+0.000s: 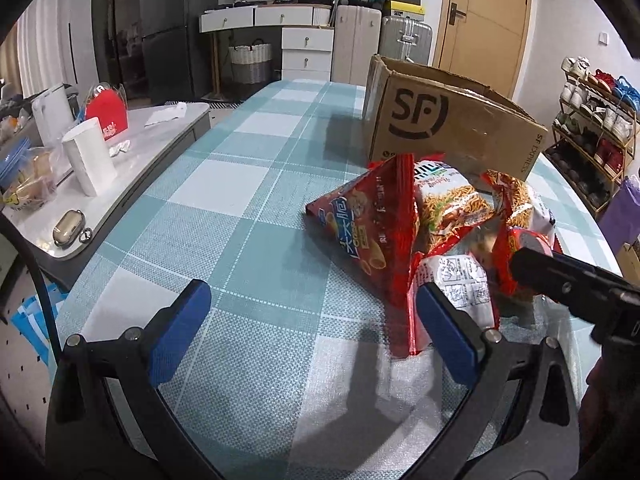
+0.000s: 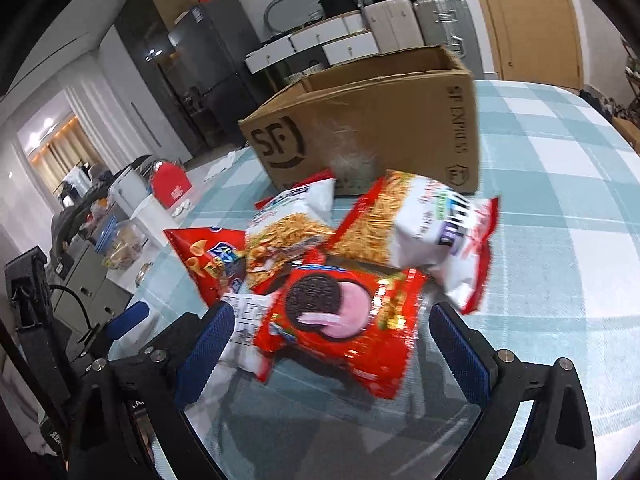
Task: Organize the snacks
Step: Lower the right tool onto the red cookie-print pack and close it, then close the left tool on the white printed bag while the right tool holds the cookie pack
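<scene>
A pile of snack bags lies on the checked tablecloth (image 1: 248, 184) in front of an open SF cardboard box (image 1: 448, 128), which also shows in the right wrist view (image 2: 384, 120). The pile holds a red cone-snack bag (image 1: 372, 232), white-and-red noodle-snack bags (image 2: 416, 232) and a red Oreo pack (image 2: 344, 320). My left gripper (image 1: 316, 332) is open, empty, left of the pile, its right pad near the red bag. My right gripper (image 2: 340, 348) is open with the Oreo pack between its jaws, not clamped. Its black body (image 1: 576, 280) shows in the left view.
A low grey side table (image 1: 132, 152) stands left of the table with a white cup (image 1: 90, 156), a red carton (image 1: 106, 114) and a small case (image 1: 68, 228). A shoe rack (image 1: 592, 132) stands on the right. Drawers and suitcases line the back wall.
</scene>
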The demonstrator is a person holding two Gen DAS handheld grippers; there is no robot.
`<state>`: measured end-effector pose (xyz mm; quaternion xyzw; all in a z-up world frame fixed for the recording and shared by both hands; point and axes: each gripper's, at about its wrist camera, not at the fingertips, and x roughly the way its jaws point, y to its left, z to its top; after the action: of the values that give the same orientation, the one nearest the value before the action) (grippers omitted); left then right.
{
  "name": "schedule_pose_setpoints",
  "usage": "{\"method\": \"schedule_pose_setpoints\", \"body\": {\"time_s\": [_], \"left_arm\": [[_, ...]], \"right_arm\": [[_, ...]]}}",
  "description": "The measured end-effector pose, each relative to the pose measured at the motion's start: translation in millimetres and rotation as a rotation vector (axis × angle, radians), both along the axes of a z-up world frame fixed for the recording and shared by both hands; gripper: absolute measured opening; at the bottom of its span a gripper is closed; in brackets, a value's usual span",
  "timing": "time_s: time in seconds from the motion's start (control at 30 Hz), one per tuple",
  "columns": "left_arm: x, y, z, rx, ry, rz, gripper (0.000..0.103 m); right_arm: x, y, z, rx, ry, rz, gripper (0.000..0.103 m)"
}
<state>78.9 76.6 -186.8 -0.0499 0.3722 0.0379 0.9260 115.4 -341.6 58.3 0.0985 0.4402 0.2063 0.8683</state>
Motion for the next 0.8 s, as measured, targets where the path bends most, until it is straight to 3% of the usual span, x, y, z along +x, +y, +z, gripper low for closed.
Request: {"method": "schedule_pose_setpoints", "body": {"time_s": [0.1, 0.23, 0.43, 0.8], "left_arm": [[-2, -3, 1, 0.027, -0.010, 0.009, 0.102], [-3, -6, 2, 0.046, -0.012, -0.006, 0.102], [-5, 2, 2, -0.005, -0.018, -0.002, 0.102], [-5, 4, 0, -0.031, 0.000, -0.014, 0.102]], "right_arm": [[0, 12, -1, -0.073, -0.023, 0.007, 0.100], [4, 18, -6, -0.140, -0.013, -0.001, 0.078], [-1, 16, -5, -0.155, -0.038, 0.005, 0.058], [-13, -13, -2, -0.110, -0.052, -0.026, 0.054]]}}
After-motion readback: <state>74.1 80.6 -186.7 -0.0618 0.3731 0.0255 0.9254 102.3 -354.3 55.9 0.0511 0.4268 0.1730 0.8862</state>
